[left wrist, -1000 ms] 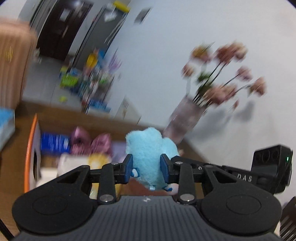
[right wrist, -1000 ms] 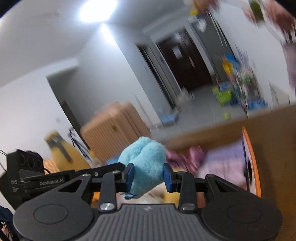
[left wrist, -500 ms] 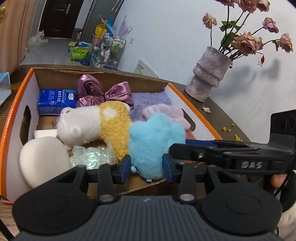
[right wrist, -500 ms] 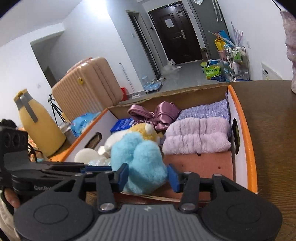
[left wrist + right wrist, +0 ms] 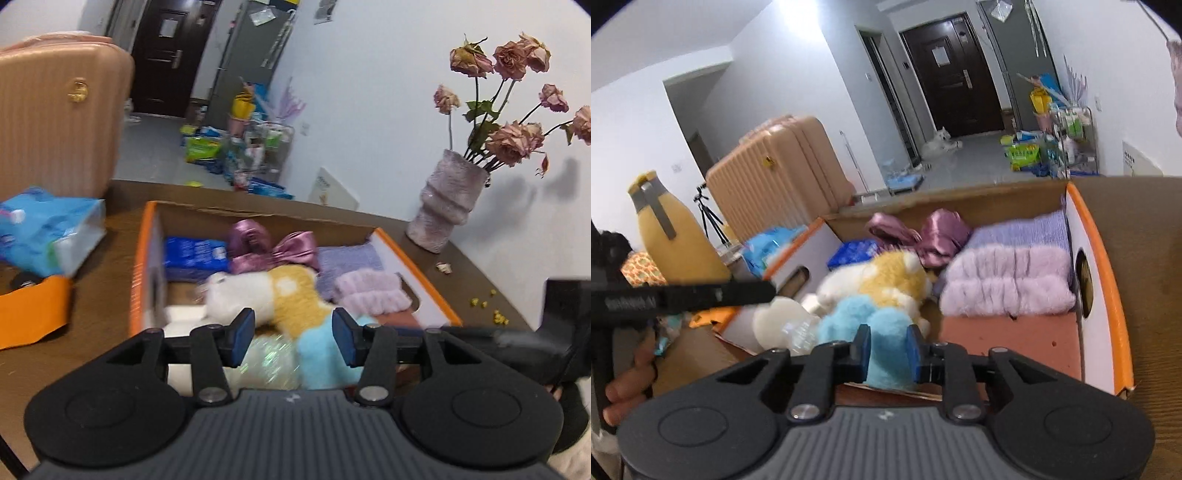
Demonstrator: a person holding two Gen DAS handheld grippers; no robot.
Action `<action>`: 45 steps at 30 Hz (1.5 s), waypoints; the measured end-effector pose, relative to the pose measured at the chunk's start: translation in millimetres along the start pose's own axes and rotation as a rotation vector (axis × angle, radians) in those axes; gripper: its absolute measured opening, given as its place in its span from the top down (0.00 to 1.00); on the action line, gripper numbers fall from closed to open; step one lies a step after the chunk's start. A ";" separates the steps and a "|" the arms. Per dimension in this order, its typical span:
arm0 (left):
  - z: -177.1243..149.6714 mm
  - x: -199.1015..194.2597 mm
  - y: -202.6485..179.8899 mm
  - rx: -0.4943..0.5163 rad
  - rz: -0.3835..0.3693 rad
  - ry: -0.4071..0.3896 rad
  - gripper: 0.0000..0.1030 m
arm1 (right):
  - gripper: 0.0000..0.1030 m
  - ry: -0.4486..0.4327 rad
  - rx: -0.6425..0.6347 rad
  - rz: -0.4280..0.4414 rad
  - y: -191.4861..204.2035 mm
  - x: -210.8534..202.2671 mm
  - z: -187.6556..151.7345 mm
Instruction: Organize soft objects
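**Blue plush held over the box by the right fingers**

A brown wooden table (image 5: 99, 317) carries an orange-rimmed cardboard box (image 5: 1108, 280), with a grey vase (image 5: 448, 206) of dried pink roses (image 5: 513, 136) standing beyond it near a white wall. Behind the table a peach suitcase (image 5: 783, 170) stands on the grey floor, and a dark door (image 5: 953, 74) closes the hallway.

The blue plush toy (image 5: 871, 325) lies at the near edge of the box, touching a white-and-yellow plush (image 5: 879, 277). A purple satin bow (image 5: 273, 247), a blue packet (image 5: 195, 254) and folded lilac cloths (image 5: 1008, 284) fill the far side.

The right gripper (image 5: 885, 355) has its fingers narrowed onto the blue plush, pressing its near lobe from both sides. The left gripper (image 5: 293, 341) hangs just above the box with its fingers wide apart, the plush just below and between them, untouched. Both point forward and slightly down
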State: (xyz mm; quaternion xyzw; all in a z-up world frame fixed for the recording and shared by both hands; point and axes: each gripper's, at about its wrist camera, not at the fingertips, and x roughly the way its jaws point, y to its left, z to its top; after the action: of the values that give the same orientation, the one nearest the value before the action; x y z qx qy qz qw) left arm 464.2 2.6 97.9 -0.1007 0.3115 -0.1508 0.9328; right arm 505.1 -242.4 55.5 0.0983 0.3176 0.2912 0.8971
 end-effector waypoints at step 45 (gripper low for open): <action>-299.4 -299.4 -58.5 0.134 0.318 -0.382 0.06 | 0.15 -0.345 -0.163 -0.325 200.8 -258.9 -299.2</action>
State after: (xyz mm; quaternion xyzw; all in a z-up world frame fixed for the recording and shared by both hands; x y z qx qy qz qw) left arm 40.7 22.8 44.1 -0.0153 0.1307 -0.0009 0.9913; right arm 62.4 -233.6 27.7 0.0215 0.1467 0.1465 0.9780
